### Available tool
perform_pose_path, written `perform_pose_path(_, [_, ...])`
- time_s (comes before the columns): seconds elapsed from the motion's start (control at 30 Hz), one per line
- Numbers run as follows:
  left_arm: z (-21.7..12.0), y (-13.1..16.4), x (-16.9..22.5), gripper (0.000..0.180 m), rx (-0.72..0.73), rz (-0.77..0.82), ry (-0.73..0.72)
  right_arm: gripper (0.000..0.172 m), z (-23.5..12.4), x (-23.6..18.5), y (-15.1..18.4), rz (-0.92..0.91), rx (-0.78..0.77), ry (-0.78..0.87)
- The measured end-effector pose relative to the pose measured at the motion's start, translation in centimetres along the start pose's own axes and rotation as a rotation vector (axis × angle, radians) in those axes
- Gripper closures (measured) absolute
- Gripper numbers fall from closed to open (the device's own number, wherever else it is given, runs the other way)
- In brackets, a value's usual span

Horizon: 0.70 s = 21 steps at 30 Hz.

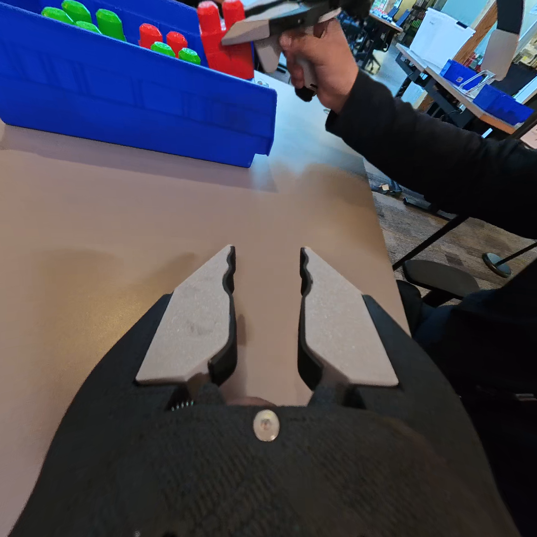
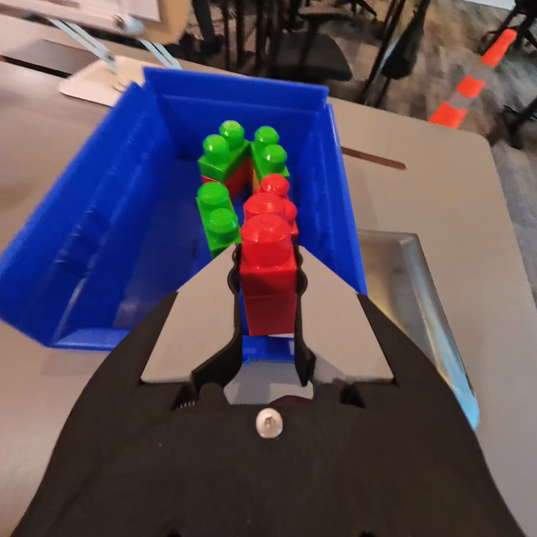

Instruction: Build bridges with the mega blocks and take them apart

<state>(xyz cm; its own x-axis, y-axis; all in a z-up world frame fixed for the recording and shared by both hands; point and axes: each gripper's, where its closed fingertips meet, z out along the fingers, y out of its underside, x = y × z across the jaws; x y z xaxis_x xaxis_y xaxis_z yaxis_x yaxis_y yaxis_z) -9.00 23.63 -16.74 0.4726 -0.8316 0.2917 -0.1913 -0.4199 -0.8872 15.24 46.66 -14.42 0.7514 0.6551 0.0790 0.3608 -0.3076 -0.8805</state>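
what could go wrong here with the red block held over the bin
1. The right tongs pinch the tall red plastic block stack only near their tips, so it might twist or slip out.
2. It hangs over the blue plastic bin, close to the loose green blocks; lowering could knock them.

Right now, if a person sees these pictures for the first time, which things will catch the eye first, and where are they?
First comes the red block, clamped between the fingers of the right gripper and held above the near end of the blue bin. Inside the bin, bright green blocks and more red blocks stand close together. The left gripper is open with nothing in it, over the bare tan table.
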Motion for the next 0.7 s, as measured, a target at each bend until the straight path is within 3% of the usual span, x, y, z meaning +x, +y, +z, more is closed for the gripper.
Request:
perform_pose_path(0.27, [0.1,0.7,-0.5,0.139,-0.023,-0.011,-0.009,0.138,4.2,0.9,2.1,0.035,-0.063,0.024])
perform_pose_path(0.47, [-0.2,0.2,-0.1,0.14,-0.007,0.0,0.001,0.137,4.5,0.4,2.7,0.036,-0.113,0.002])
perform_pose_path(0.6, [-0.1,0.2,-0.1,0.14,-0.007,-0.001,0.003,0.125,2.6,1.0,0.7,-0.04,-0.076,0.081])
perform_pose_path(0.7, [-0.1,0.3,-0.3,0.139,-0.012,-0.011,0.002,0.122,-0.2,0.5,-2.8,-0.037,0.057,0.117])
